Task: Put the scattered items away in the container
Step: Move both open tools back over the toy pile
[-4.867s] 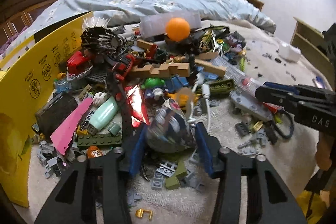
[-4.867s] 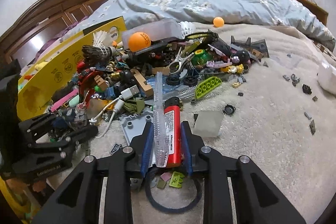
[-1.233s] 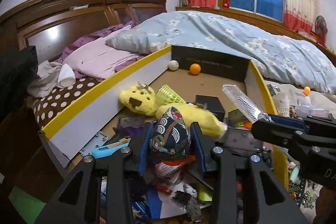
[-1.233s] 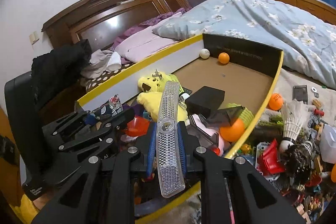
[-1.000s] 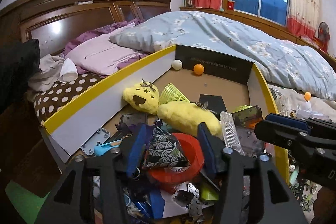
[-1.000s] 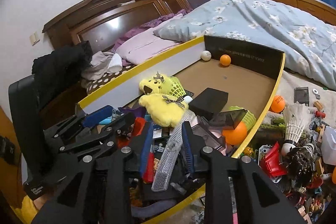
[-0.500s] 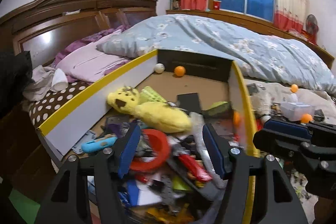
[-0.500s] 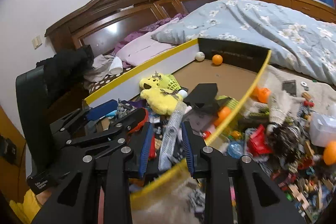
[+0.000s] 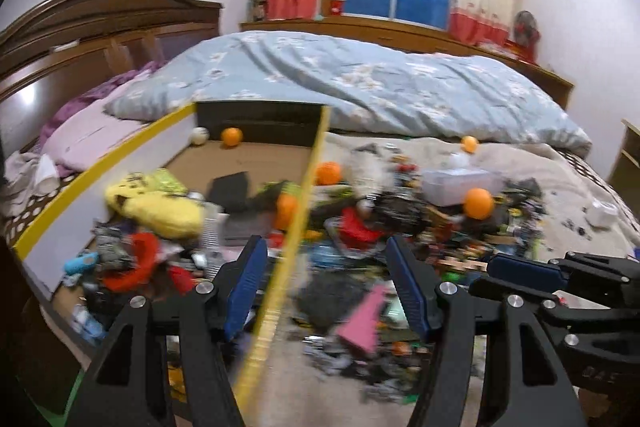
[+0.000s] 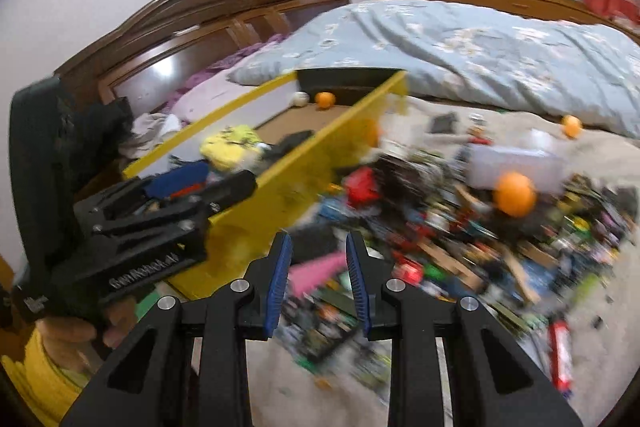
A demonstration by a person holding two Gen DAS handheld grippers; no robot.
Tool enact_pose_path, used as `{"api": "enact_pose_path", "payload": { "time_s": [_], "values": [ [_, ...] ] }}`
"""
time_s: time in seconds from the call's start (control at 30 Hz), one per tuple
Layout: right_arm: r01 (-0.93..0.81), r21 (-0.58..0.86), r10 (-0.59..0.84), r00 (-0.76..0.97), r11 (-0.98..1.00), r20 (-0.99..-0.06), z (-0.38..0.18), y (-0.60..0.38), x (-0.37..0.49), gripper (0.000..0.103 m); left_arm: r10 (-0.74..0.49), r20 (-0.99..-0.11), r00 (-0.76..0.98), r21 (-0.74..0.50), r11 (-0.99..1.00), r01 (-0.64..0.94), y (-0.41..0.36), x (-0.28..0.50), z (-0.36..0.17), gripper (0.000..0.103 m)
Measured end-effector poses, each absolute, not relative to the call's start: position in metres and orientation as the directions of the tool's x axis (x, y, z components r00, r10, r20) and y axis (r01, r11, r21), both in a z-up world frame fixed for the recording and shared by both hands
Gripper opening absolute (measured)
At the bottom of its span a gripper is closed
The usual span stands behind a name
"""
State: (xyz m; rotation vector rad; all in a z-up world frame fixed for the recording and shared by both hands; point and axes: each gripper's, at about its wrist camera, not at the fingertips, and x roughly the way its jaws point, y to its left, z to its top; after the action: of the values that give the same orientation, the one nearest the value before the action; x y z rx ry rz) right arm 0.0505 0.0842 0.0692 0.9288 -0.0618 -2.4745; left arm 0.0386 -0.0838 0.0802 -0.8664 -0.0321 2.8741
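The box [image 9: 100,163] has yellow rims and white inner walls, a brown floor and a black end. In it lie a yellow plush [image 9: 156,205] and a red ring [image 9: 134,263]. Orange balls [image 9: 478,203] and a pink piece [image 9: 362,319] lie outside, below a blue flowered quilt [image 9: 360,83].

The container [image 9: 100,167] is a long yellow-rimmed cardboard box lying open on the bed, its far end wall black. Inside lie a yellow plush toy [image 9: 160,207], a red ring [image 9: 136,263], a black box [image 9: 232,189] and two balls. Beside its right wall, the scattered items [image 9: 420,227] form a blurred heap of bricks, orange balls and a pink piece [image 9: 366,319].
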Motion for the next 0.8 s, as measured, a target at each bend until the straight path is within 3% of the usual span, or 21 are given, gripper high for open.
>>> {"api": "enact_pose_path", "payload": {
  "time_s": [0.5,0.8],
  "values": [
    [0.197,0.175,-0.264,-0.716,-0.965,-0.646,0.026,0.199,0.083,0.029,0.328,-0.615,-0.717,-0.089,-0.932,-0.351,0.021,0.061,0.039,0.062],
    [0.113,0.170,-0.198,-0.722,-0.979,-0.663,0.009,0.234,0.086,0.029,0.357,-0.656,-0.665,-0.092,-0.912,-0.399,0.051,0.054,0.007,0.062]
  ]
}}
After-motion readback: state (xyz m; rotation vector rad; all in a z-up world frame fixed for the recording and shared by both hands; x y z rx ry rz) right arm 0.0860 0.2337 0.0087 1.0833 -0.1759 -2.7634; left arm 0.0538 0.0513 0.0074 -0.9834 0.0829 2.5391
